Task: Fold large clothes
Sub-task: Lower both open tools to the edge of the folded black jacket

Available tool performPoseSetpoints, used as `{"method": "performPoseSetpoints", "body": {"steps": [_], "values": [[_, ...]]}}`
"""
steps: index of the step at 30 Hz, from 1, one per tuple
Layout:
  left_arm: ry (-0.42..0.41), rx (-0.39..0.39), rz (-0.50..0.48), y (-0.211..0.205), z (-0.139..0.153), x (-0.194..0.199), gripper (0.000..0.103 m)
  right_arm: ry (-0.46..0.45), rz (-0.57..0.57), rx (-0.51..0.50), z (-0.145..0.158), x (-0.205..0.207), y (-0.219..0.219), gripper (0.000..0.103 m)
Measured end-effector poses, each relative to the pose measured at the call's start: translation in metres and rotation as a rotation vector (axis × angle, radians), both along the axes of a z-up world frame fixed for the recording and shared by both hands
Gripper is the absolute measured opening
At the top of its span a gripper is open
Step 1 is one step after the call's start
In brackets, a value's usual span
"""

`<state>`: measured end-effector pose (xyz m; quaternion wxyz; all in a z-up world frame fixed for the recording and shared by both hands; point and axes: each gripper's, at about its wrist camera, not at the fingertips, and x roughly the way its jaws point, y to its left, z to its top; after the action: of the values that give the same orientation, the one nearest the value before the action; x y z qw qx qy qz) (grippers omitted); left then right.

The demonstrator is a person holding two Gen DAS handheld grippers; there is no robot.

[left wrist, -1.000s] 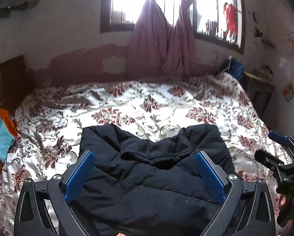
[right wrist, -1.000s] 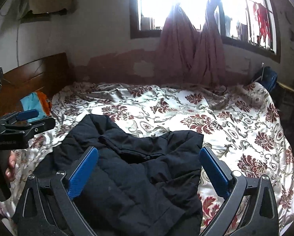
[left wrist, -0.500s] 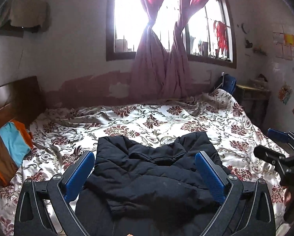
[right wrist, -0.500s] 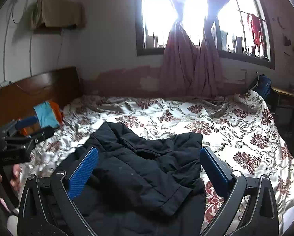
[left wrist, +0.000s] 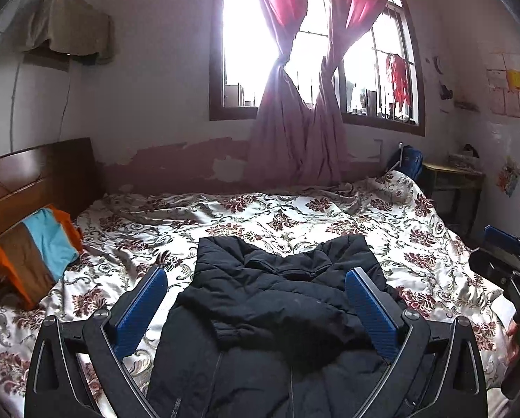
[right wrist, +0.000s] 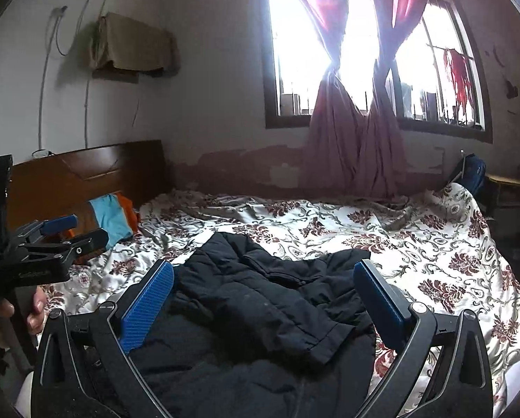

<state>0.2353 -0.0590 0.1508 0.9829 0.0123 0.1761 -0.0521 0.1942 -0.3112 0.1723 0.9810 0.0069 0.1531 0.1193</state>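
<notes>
Left claw and right claw both stand with fingers wide apart, gripping nothing, raised above the near end of the jacket. That black padded jacket lies on the bed, collar toward the window, with a sleeve laid across its chest; its hem runs out of view below both claws. Judged step: a pause between folds, the sleeves apparently brought in and the body not yet doubled over. The next move probably calls for each claw to descend on one side of the hem, close on the thick padding, and carry it toward the collar. Whether the second sleeve is tucked in cannot be told, since black folds merge in shadow. Window glare washes out the far wall; a striped pillow lies by the headboard.
</notes>
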Motion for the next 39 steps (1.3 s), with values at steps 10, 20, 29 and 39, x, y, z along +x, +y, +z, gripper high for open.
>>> {"method": "performPoseSetpoints", "body": {"steps": [10,20,29,39], "values": [[-0.034,0.022,0.008,0.003,0.0,-0.043,0.103,-0.048,0.001,-0.02,-0.009,-0.044,0.004,0.101],[-0.007,0.024,0.014,0.015,-0.03,-0.074,0.103,-0.066,-0.034,-0.027,-0.029,-0.075,0.003,0.101],[0.017,0.052,0.018,0.02,-0.051,-0.09,0.103,-0.031,-0.026,-0.029,-0.053,-0.091,-0.003,0.101],[0.068,0.122,-0.01,0.025,-0.085,-0.097,0.103,0.115,-0.07,-0.069,-0.108,-0.101,-0.014,0.101]]}}
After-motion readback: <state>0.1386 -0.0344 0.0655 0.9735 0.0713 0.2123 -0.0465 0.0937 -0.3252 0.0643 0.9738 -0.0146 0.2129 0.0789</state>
